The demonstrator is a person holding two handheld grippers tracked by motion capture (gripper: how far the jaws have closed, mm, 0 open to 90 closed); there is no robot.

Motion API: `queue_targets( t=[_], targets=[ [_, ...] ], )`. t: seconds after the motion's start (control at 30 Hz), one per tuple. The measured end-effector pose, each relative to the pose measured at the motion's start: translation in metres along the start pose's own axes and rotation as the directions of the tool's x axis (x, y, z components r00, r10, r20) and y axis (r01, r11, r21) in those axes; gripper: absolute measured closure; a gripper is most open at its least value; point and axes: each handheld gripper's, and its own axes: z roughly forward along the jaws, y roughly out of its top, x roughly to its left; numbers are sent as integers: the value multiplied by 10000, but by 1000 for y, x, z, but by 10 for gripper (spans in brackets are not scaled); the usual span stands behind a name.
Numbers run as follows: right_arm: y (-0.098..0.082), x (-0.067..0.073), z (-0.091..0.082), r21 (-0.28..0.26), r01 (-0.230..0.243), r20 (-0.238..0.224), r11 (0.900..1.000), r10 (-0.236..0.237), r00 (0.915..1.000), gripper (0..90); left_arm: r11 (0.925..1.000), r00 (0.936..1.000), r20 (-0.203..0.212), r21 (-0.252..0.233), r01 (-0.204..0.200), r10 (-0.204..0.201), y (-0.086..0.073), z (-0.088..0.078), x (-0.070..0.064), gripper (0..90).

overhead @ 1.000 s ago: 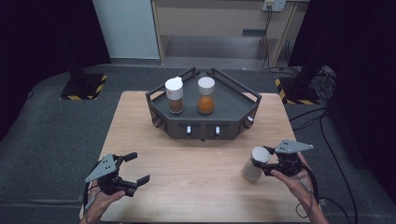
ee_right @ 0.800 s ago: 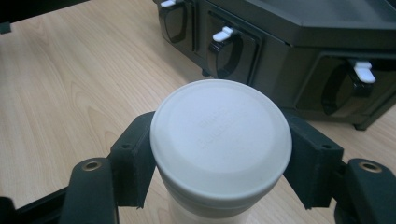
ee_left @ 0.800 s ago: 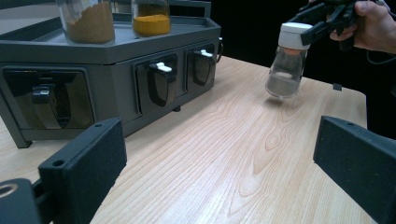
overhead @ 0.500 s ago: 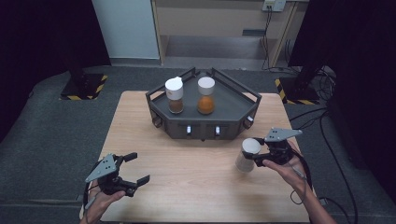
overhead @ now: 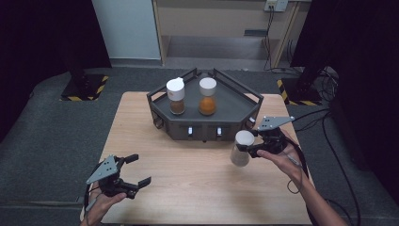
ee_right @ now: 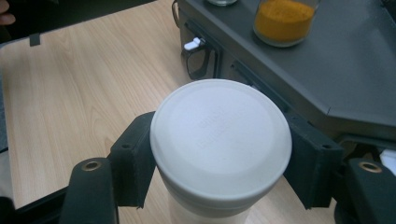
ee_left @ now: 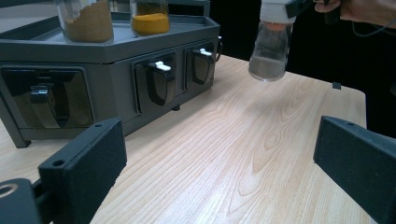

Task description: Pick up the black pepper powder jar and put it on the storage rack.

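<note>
Right gripper (overhead: 250,149) clamps white-lidded jar (overhead: 241,149) above table (overhead: 188,188).

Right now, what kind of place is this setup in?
Probably a lab or recording studio, not a kitchen: a bare wooden table on grey carpet, black curtains at both sides, yellow-black hazard tape on stand bases, and a grey spice rack staged alone.

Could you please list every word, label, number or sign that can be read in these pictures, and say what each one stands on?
No text here reads clearly.
Round white lid of the clear glass jar held in the right gripper: faint embossed lettering, too blurred to read.
Yellow-and-black hazard stripes on the floor: a marking, no words.
</note>
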Motion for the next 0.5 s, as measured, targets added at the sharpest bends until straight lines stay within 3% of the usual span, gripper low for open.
queue_targets(
  t=[0.5],
  targets=[
    [50,-21,-11,-136,-239,395,9996,244,9989,341,10000,10000,-5,-33,50,-50,-1,0,1,11]
  ],
)
